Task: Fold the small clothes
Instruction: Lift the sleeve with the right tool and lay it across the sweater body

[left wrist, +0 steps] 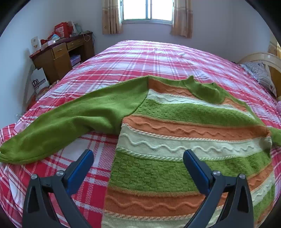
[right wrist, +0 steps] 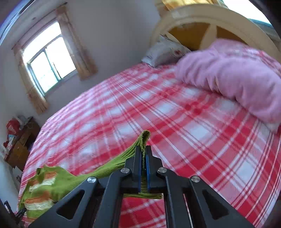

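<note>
1. My left tool point(left wrist: 138, 156) hovers over the bed point(left wrist: 158, 57) with its jaws spread wide and nothing between them
2. One blue pad point(left wrist: 82, 166) of it sits over bare checked sheet, the other over the striped body of the sweater point(left wrist: 184, 122)
3. The sweater lies flat on the red, pink and white checked sheet, bands of green, orange and cream across its body, the collar toward the far side of the bed
4. Its plain green sleeve point(left wrist: 58, 124) runs out to the left of that view and reaches near the bed's edge
5. My right tool point(right wrist: 143, 149) has its jaws pressed together on the ribbed green cuff point(right wrist: 143, 138) of the other sleeve; a tip of the cuff pokes out past the pads
6. In the right wrist view that sleeve trails from the tool back down and left to the rest of the sweater, bunched low at the left
7. A pink blanket point(right wrist: 233, 77) is heaped at the head of the bed, a pale pillow point(right wrist: 163, 50) beside it against the curved headboard point(right wrist: 202, 17)
8. A brown desk point(left wrist: 63, 54) piled with clutter stands by the wall, near the curtained window point(left wrist: 147, 10)
</note>
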